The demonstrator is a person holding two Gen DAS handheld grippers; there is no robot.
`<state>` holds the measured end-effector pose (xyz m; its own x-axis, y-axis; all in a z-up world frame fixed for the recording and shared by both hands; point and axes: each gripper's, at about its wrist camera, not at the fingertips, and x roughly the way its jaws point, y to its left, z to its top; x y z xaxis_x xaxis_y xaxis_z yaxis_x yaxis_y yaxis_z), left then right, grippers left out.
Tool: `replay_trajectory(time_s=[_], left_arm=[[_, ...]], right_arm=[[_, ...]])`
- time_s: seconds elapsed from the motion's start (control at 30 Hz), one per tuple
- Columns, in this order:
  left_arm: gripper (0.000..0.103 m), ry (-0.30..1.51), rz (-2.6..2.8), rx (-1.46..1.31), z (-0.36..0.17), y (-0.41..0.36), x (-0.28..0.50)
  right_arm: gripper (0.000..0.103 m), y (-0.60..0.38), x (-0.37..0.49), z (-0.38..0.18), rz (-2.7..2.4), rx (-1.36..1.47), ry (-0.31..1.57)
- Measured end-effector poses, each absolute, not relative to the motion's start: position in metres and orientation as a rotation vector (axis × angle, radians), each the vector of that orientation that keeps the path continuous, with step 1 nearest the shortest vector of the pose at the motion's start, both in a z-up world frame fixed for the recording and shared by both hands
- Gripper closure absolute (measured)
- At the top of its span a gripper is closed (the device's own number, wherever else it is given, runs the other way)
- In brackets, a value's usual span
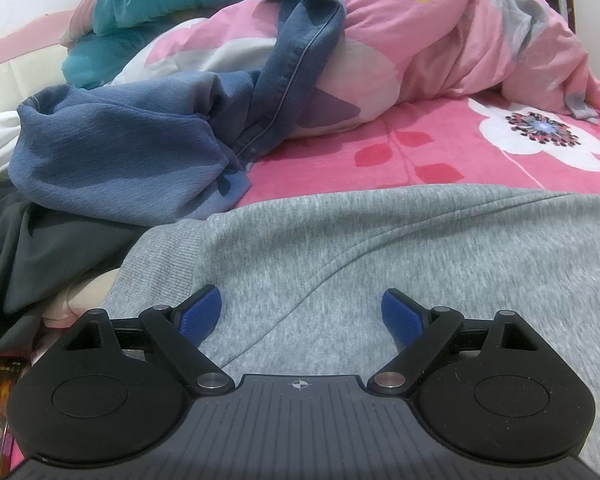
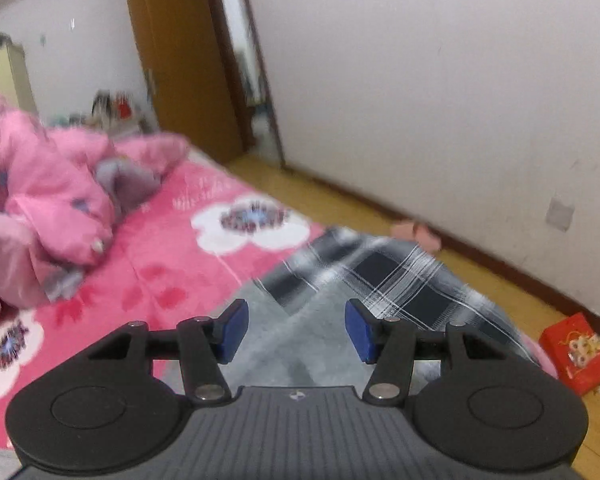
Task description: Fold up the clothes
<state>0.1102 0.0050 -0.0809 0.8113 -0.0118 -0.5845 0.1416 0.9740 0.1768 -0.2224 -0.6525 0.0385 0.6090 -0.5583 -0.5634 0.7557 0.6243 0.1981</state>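
Hovering low in each frame, the left gripper (image 1: 301,314) spreads released over a grey sweatshirt (image 1: 380,248); the right gripper (image 2: 296,330) gapes released above plaid fabric (image 2: 396,276).

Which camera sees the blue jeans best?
The left wrist view: the blue jeans lie crumpled and sharp there, behind the grey sweatshirt and the open left tool. The right wrist view shows none of them.

No readable text or label anywhere, not even on the red box (image 2: 576,354).
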Motion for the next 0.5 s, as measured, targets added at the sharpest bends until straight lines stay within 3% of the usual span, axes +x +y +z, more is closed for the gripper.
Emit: replay_trajectory(time_s=[0.5], left_arm=[[0.012,0.633,-0.065,0.22,-0.08,0.002,0.112]], right_arm=[[0.045,-0.71,-0.223,0.011,-0.723,0.533,0.539]])
